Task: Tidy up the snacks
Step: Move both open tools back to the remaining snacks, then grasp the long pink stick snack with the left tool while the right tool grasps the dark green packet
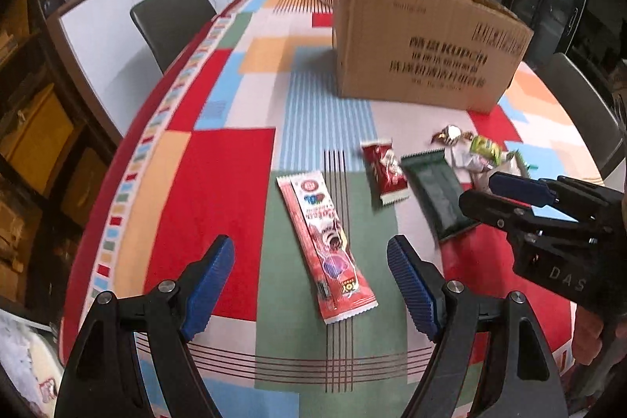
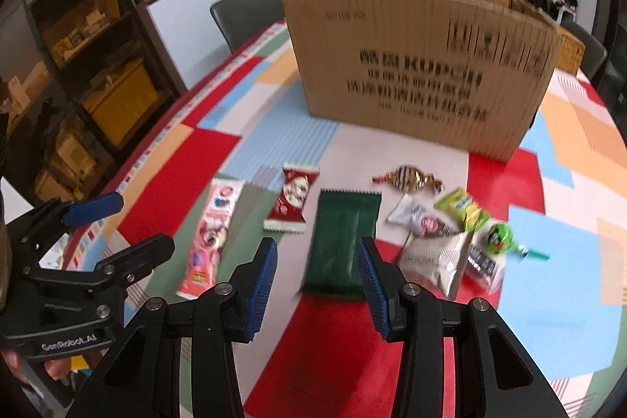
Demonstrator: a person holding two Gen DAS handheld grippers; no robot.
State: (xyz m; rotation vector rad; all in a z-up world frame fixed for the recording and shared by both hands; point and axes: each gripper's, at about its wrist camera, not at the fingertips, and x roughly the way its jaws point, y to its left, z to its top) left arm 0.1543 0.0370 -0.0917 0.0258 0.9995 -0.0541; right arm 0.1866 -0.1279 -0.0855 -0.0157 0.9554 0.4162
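Your left gripper (image 1: 311,285) has its fingers spread wide, empty, astride the long red snack stick (image 1: 327,249) lying flat on the bench (image 1: 219,190). Right gripper (image 2: 317,285): fingers apart, empty, flanking the green packet (image 2: 343,241). Lower squarely before squeezing.

Left tongs (image 1: 311,285): jaws stand wide apart, blue ribbed pads (image 1: 207,290) facing each other, nothing pressed between them. The tool is pitched steeply downward toward the counter. In the right wrist view the same tool appears at the left edge, side-on, with a hand (image 2: 23,369) partly visible gripping its body from below.

Right tongs (image 2: 317,285): jaws parted to a moderate gap, narrower than the left pair, pads (image 2: 260,290) clear of any contact. Also pitched downward. In the left wrist view this tool enters from the right edge, fingers of the holding hand (image 1: 591,335) visible beneath it.
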